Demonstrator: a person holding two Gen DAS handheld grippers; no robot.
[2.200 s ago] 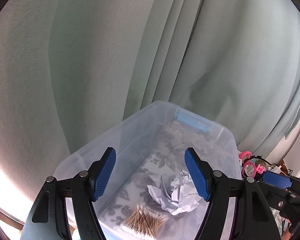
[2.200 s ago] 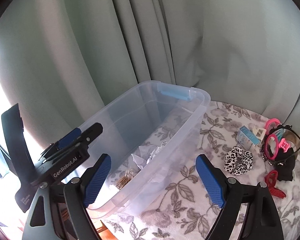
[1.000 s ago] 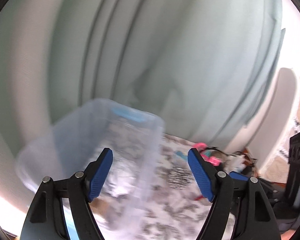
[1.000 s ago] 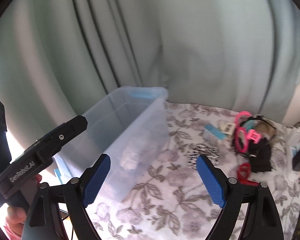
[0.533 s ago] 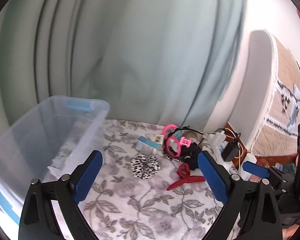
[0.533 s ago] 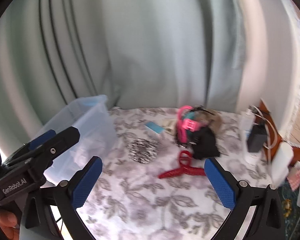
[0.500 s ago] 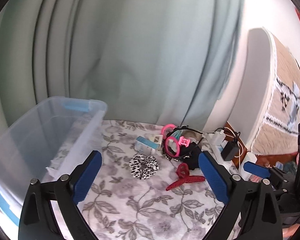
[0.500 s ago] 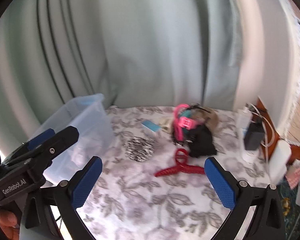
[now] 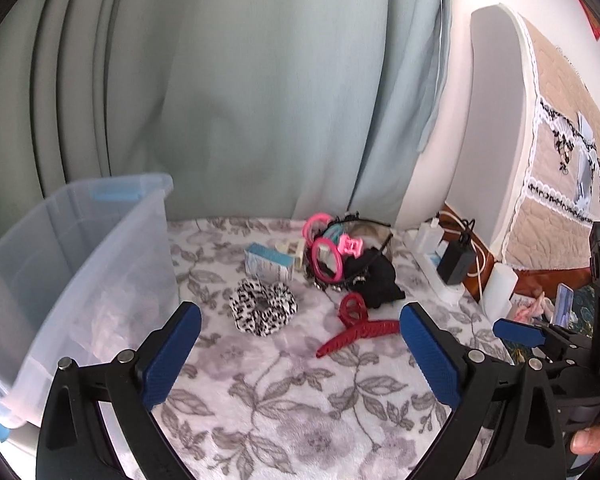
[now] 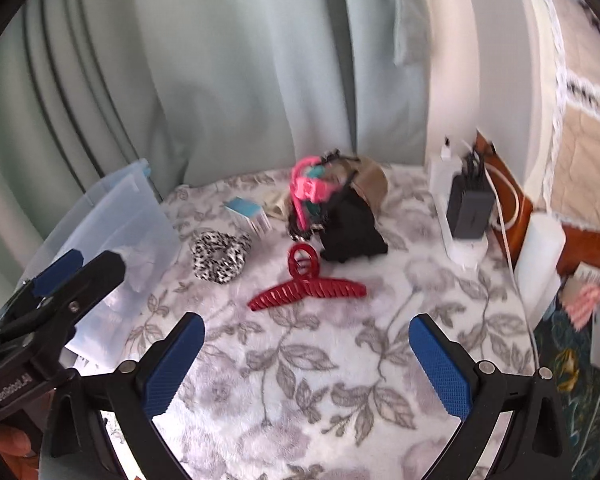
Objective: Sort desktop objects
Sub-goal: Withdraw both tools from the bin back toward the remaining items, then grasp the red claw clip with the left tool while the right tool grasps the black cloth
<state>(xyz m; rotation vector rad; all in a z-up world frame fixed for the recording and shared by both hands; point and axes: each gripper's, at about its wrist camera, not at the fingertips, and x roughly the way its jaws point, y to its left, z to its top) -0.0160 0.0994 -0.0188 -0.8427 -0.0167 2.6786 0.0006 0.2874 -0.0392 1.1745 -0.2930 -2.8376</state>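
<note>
Several loose objects lie on the floral cloth [image 9: 284, 396] of the desk, grouped toward its back edge by the pale green curtain [image 9: 236, 92]. Red claw hair clip [image 10: 306, 286] nearest the front, teeth down, alone on the cloth. Leopard-print scrunchie [image 10: 219, 255] just left of it, apart from the clip. Small blue-and-white box [image 10: 247, 213] behind the scrunchie. Heap at the back: pink round mirror [image 9: 327, 261], pink clip [image 9: 350, 245], black cloth [image 10: 352, 232], dark headbands tangled among them; exact contacts in the heap not readable. Clear plastic bin [image 9: 80, 280] stands at the left edge of the desk, blue latch on its far rim, something pale and crumpled showing through the wall. White power strip [image 10: 456, 216] with black charger [image 10: 470, 210] along the right edge. Left gripper [image 9: 298, 354] above the front of the cloth, jaws wide apart after just opening, nothing between the blue pads; clip and scrunchie sit beyond its tips. Right gripper [image 10: 306, 366] likewise spread wide, just opened, empty, the red clip ahead of its tips. Fingertip [image 9: 590, 440] of the person shows at the lower right of the left wrist view.
</note>
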